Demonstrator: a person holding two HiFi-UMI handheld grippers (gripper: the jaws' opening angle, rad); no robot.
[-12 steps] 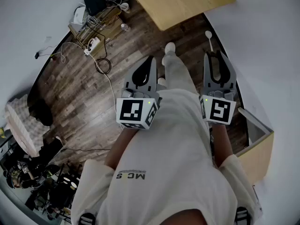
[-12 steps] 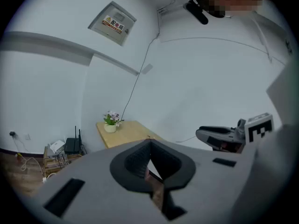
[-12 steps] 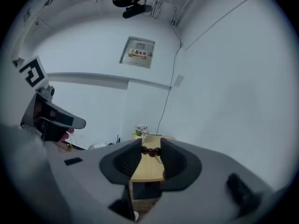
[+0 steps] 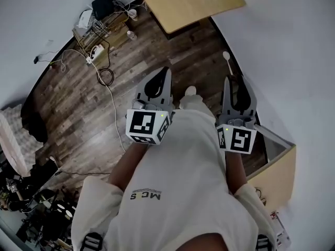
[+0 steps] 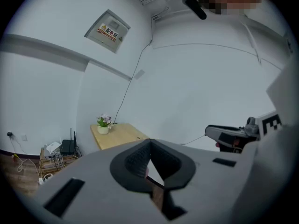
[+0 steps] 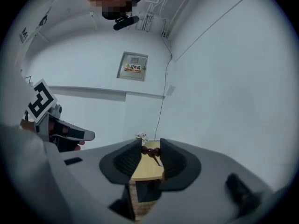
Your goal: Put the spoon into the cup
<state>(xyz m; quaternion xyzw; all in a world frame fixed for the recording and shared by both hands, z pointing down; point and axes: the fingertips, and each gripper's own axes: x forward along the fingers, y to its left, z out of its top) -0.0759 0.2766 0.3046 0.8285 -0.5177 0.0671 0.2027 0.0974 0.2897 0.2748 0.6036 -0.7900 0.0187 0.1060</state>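
My right gripper [image 4: 234, 78] is held level in front of the person's body, shut on the spoon [image 4: 226, 56]. The spoon's pale bowl sticks out ahead of the tips. In the right gripper view the spoon [image 6: 150, 150] shows as a dark brown piece pinched between the pads of the right gripper [image 6: 150, 146]. My left gripper [image 4: 166, 71] is alongside at the left, its jaws closed together with nothing in them; the left gripper [image 5: 149, 143] points toward a wooden table [image 5: 119, 135] with a small flower pot [image 5: 103, 123]. No cup shows in any view.
The wooden table [image 4: 188, 1] stands against the white wall ahead. Cables, a power strip [image 4: 95, 52] and a router [image 4: 102, 5] lie on the wood floor at upper left. An open wooden box [image 4: 277, 166] is close on the right. Clutter fills the lower left.
The head view has shifted: table and floor sit further left and up, and the person's foot has come closer under the body. Both grippers keep their pose and the spoon stays held.
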